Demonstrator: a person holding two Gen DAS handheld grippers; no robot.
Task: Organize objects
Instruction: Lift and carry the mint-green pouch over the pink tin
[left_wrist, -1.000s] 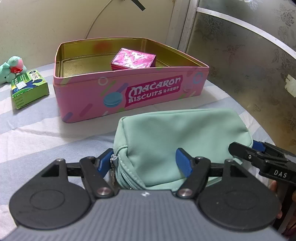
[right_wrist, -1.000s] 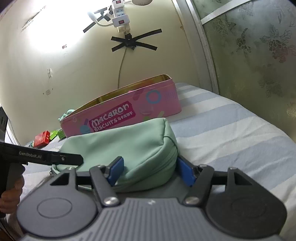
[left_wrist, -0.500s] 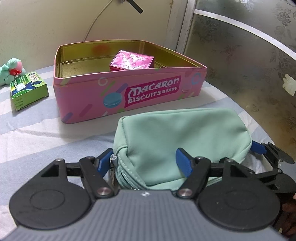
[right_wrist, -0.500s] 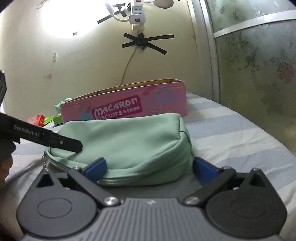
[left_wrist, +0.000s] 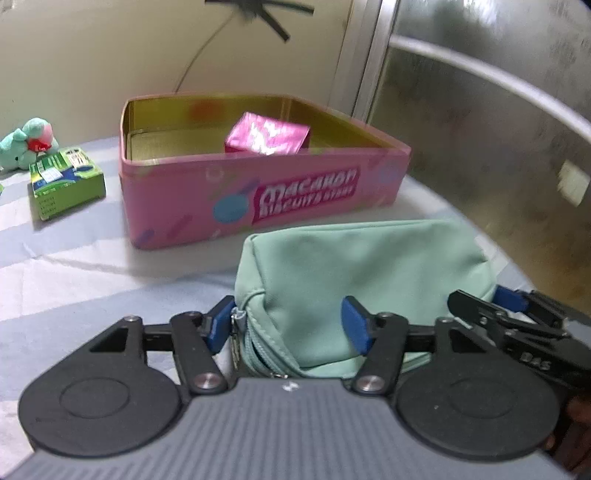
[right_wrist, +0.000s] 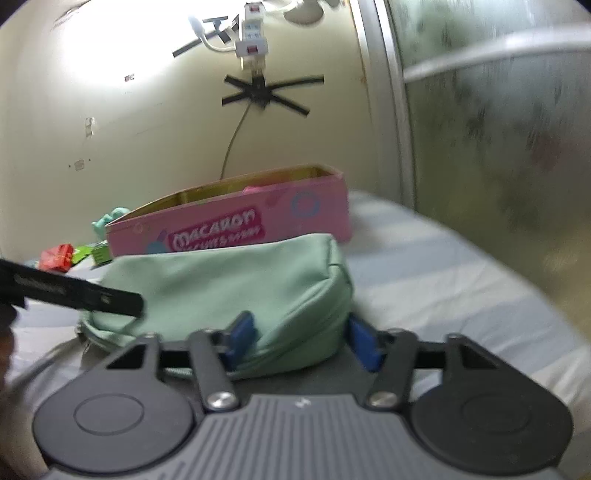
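Note:
A mint-green zip pouch (left_wrist: 369, 266) lies on the striped cloth in front of the pink macaron tin (left_wrist: 177, 199). My left gripper (left_wrist: 288, 326) is at its zipper end; the jaws are closing and both blue pads press on the fabric. My right gripper (right_wrist: 303, 338) is at the other end of the pouch (right_wrist: 229, 280), its jaws also closing, and the pads pinch the fabric. The right gripper's fingers (left_wrist: 509, 301) show behind the pouch in the left wrist view. One left finger (right_wrist: 81, 291) shows in the right wrist view.
The open tin (right_wrist: 317, 206) holds a shiny pink box (left_wrist: 267, 138). To its left are a green carton (left_wrist: 62, 181), a teal plush toy (left_wrist: 27, 142) and a red packet (right_wrist: 57, 256). A patterned glass door (left_wrist: 498, 147) stands close on the right, with the wall behind.
The right jaws, spread wide half a second ago, have come in onto the pouch's end. The left jaws have narrowed slightly on the zipper end. Both views are now blurred.

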